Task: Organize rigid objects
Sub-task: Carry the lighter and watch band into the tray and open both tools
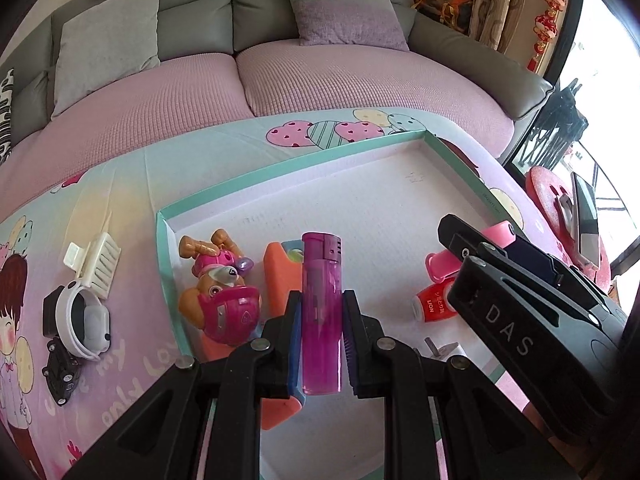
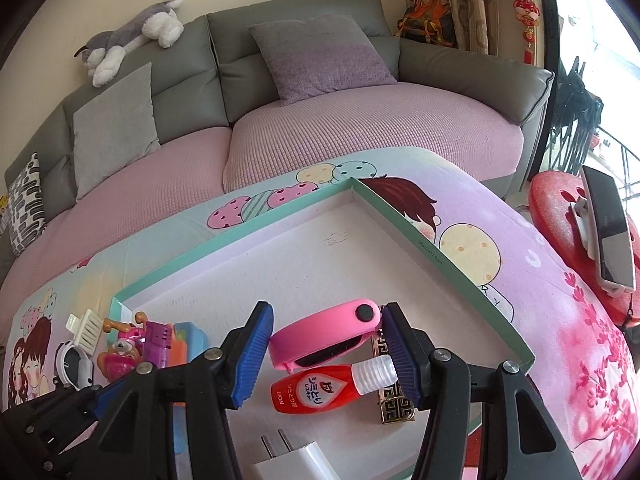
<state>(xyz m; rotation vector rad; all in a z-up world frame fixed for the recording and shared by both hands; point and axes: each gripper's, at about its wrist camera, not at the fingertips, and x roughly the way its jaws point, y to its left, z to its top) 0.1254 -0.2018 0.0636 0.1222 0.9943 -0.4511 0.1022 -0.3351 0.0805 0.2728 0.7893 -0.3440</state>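
The left gripper (image 1: 321, 334) pinches a translucent purple plastic lighter (image 1: 321, 312), upright above the shallow cardboard box (image 1: 280, 178), near its left wall. The right gripper's (image 2: 326, 354) ribbed blue pads stand spread around a smooth pink wristband (image 2: 324, 338) inside the box.

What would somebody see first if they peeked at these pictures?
Probably the see-through purple lighter, pinched upright in the left gripper over the white tray. Next, the bright pink puppy toy lying in the tray's left corner. The pink wristband sits between the right gripper's open fingers, with a red bottle just in front.
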